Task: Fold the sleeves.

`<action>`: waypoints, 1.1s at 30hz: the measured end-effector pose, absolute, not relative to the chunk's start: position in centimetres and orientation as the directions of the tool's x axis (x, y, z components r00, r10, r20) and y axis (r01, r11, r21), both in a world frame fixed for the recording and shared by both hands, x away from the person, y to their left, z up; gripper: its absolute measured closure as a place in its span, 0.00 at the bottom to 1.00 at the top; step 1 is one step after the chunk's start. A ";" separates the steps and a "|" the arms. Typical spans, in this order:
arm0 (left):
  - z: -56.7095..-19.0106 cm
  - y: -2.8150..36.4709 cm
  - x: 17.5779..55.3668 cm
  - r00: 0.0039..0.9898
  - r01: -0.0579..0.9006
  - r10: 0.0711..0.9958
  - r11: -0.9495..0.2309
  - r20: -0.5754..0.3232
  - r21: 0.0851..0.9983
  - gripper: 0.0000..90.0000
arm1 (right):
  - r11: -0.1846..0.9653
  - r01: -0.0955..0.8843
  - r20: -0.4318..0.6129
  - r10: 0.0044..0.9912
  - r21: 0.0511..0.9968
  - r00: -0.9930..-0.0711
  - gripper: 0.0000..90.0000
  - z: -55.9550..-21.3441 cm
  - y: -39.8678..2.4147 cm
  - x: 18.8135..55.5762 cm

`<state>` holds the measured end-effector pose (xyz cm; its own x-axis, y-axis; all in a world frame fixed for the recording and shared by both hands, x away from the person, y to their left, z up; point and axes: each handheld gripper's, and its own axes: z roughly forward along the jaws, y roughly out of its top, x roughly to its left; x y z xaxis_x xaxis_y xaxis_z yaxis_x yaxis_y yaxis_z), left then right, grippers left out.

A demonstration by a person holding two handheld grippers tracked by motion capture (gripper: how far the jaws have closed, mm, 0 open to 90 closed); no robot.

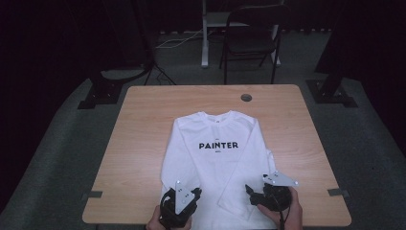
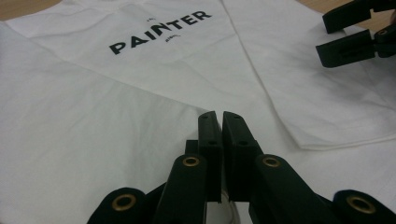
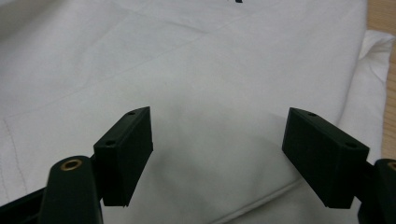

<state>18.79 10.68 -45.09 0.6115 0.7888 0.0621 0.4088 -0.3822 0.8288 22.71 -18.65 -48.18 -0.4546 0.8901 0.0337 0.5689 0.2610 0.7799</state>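
A white long-sleeved shirt printed PAINTER lies face up on the wooden table, both sleeves folded in over its front. My left gripper hovers at the shirt's lower left near the hem. In the left gripper view the shirt spreads under the left gripper, whose jaws stand shut with no cloth seen between them. My right gripper is at the lower right, pointing left toward the folded sleeve. Its jaws stand wide open over the shirt in the right gripper view, and the right gripper appears farther off in the left gripper view.
A black folding chair stands beyond the table's far edge, beside a white desk leg. A round cable hole sits near the table's back edge. Dark stand bases flank the table on the floor. Bare wood lies either side of the shirt.
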 end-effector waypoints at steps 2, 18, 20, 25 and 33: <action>-45.1 10.4 18.6 0.619 0.405 0.783 -0.390 0.066 0.827 0.97 | 0.260 0.571 0.035 0.891 0.778 -0.454 0.26 -48.2 -18.6 22.7; -46.4 8.2 18.1 0.670 0.402 0.737 -0.454 0.082 0.795 0.97 | 0.265 0.571 0.030 0.891 0.777 -0.454 0.26 -48.2 -18.6 22.7; -46.7 8.2 18.3 0.670 0.412 0.738 -0.452 0.073 0.791 0.97 | 0.264 0.572 0.031 0.891 0.777 -0.453 0.26 -48.2 -18.6 22.7; -47.0 8.3 18.8 0.679 0.453 0.734 -0.441 0.020 0.775 0.82 | 0.264 0.573 0.032 0.891 0.776 -0.454 0.26 -48.2 -18.6 22.7; -46.9 9.2 19.7 0.656 0.489 0.753 -0.385 -0.040 0.783 0.48 | 0.264 0.573 0.030 0.891 0.776 -0.453 0.26 -48.2 -18.6 22.7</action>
<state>19.75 9.22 -46.89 0.6565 0.7533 -0.0403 0.4893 -0.3846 0.7828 22.72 -18.58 -48.19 -0.4526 0.8912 0.0305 0.5730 0.2645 0.7757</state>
